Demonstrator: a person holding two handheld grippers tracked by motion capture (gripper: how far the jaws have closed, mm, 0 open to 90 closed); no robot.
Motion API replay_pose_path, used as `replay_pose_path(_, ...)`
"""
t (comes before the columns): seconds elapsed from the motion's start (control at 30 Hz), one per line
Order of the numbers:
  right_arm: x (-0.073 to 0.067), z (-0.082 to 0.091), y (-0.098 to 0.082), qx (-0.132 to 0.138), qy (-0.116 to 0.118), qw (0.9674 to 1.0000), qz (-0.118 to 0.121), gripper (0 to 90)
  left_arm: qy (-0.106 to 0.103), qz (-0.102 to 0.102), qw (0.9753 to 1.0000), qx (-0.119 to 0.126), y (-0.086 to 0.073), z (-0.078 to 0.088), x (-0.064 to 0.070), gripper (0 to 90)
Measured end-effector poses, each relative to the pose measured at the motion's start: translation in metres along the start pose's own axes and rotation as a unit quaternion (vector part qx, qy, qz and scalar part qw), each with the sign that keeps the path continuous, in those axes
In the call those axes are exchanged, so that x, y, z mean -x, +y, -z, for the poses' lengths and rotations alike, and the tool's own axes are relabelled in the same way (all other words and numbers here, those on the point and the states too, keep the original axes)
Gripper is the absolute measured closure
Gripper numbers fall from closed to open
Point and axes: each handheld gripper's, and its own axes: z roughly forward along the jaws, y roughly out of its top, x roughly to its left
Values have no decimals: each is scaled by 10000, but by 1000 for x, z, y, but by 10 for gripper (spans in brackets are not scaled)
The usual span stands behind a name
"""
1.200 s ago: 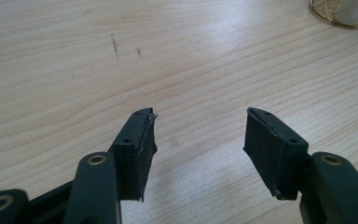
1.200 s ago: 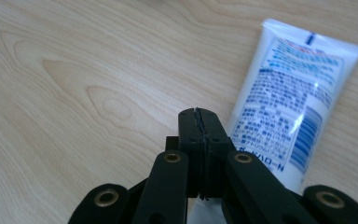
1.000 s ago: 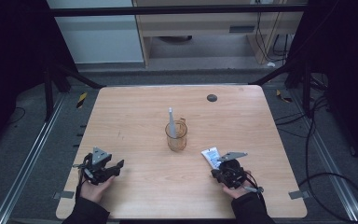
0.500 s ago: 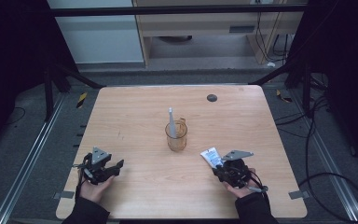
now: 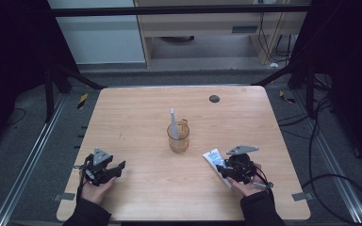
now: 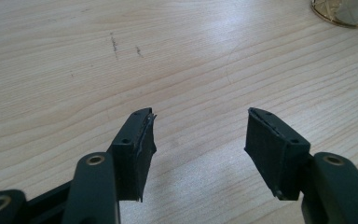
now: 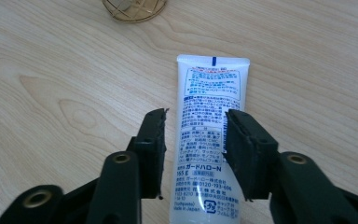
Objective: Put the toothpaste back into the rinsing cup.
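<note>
Pale wood, matt and finely grained, with a few short dark scratches: so reads the surface point(image 5: 136, 117). At far left, near the front edge, holds the left tongs point(image 5: 118, 167) low over bare wood in one hand, jaws spread wide with nothing between them point(image 6: 198, 116); likely parked there to stay out of the way while the other hand works. Blunt black blocks for pads, ribbed on the inner faces, on hinged arms with brass-coloured rivets. Toward the middle, stands a glass mug point(image 5: 178, 139), amber-tinted, round-based, handle at the far side, with a white tapered stick point(image 5: 173, 122) leaning upright inside, probably kept there so it does not roll. Farther back, shows a small dark round spot point(image 5: 214, 98) in the wood. Right of the mug, lies flat a toothpaste tube point(image 5: 214, 157), soft white plastic printed in blue and red, crimped flat end pointing toward the mug point(image 7: 213, 79). Over its lower half, hovers the right tongs point(image 7: 196, 114), held in the other hand at front right point(image 5: 221, 170); have just been opening, jaws now standing partly apart on either side of the tube, pads not seen pressing on it. Looks like a tube set down on the surface and let go, resting on its broad flat side.
</note>
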Motion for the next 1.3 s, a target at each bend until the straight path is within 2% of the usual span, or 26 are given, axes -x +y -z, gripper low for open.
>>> replay_pose_path(0.07, 1, -2, 2, -41, 12, 9999, -106, 496, 4, 0, 10000, 1, 0, 0, 0, 410)
replay_pose_path(0.33, 4, -10, 10, -20, -263, 9996, -70, 400, -2, -2, 10000, -18, 0, -1, -1, 408)
replay_pose_path(0.57, 7, -15, 17, -39, -367, 9993, -105, 357, -17, -11, 10000, -20, 0, -1, 0, 407)
replay_pose_path(0.8, 10, -19, 18, -184, -365, 9990, -170, 331, -22, -23, 10000, -35, 0, -1, 0, 406)
replay_pose_path(1.3, 8, -33, 22, -424, -245, 9987, -135, 325, -25, -26, 10000, -68, 0, -2, 0, 406)
